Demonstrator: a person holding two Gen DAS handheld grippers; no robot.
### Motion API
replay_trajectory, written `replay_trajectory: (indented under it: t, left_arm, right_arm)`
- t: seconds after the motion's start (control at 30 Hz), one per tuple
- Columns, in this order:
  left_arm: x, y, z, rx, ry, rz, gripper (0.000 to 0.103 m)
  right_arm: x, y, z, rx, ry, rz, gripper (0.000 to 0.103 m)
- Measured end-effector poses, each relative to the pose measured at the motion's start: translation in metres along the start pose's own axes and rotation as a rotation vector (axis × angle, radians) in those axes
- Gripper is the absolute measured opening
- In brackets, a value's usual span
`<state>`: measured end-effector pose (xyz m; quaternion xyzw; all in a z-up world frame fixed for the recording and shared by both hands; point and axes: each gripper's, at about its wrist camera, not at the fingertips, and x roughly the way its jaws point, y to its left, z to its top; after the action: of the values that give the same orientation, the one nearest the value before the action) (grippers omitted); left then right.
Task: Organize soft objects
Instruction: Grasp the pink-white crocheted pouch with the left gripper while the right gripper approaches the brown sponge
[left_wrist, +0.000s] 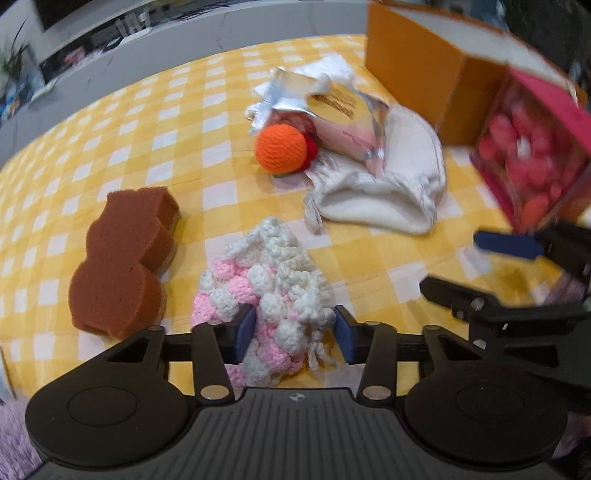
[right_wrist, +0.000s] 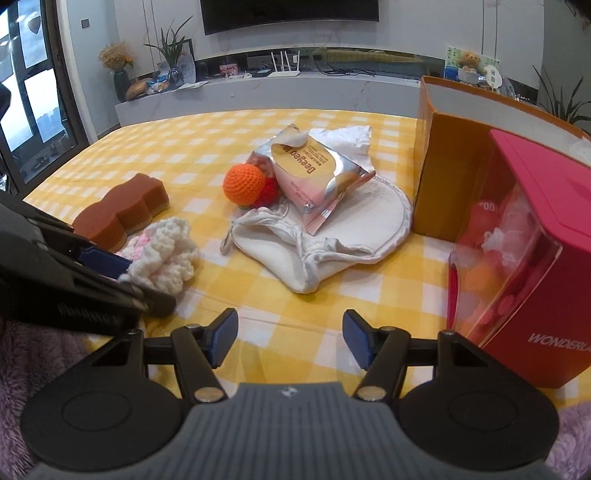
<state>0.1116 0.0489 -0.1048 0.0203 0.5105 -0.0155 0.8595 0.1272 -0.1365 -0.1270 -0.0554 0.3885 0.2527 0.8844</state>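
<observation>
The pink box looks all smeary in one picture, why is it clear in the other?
In the left wrist view the pink box and orange box are streaked by motion blur, while the crochet pouch between the left gripper fingers stays fairly sharp. In the right wrist view the pink box is crisp, though fisheye distortion bends the table edge.

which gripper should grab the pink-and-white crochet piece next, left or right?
Left. The left gripper already straddles the crochet piece, jaws open on either side. The right gripper is open over bare tablecloth, off to the side.
</observation>
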Motion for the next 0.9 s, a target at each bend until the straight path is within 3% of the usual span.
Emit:
replay_trajectory:
  t: [0.07, 0.27, 0.57, 0.7, 0.9]
  left_arm:
    - [-0.006, 0.010, -0.001, -0.060, -0.039, -0.051, 0.035]
    - [-0.031, 0.023, -0.006, -0.141, -0.158, -0.157, 0.032]
    - [-0.075, 0.067, -0.002, -0.247, -0.271, -0.143, 0.032]
    - [-0.087, 0.093, -0.003, -0.288, -0.308, -0.046, 0.032]
    - [-0.083, 0.140, -0.003, -0.439, -0.304, 0.073, 0.032]
  right_arm:
    - [0.000, 0.000, 0.000, 0.001, 0.000, -0.001, 0.063]
    - [0.000, 0.007, 0.001, -0.002, 0.010, 0.003, 0.063]
    - [-0.001, 0.031, 0.032, 0.057, 0.022, 0.071, 0.071]
    - [0.007, 0.056, 0.052, 0.054, 0.033, 0.163, 0.080]
    - [0.031, 0.103, 0.082, -0.044, 0.042, 0.193, 0.083]
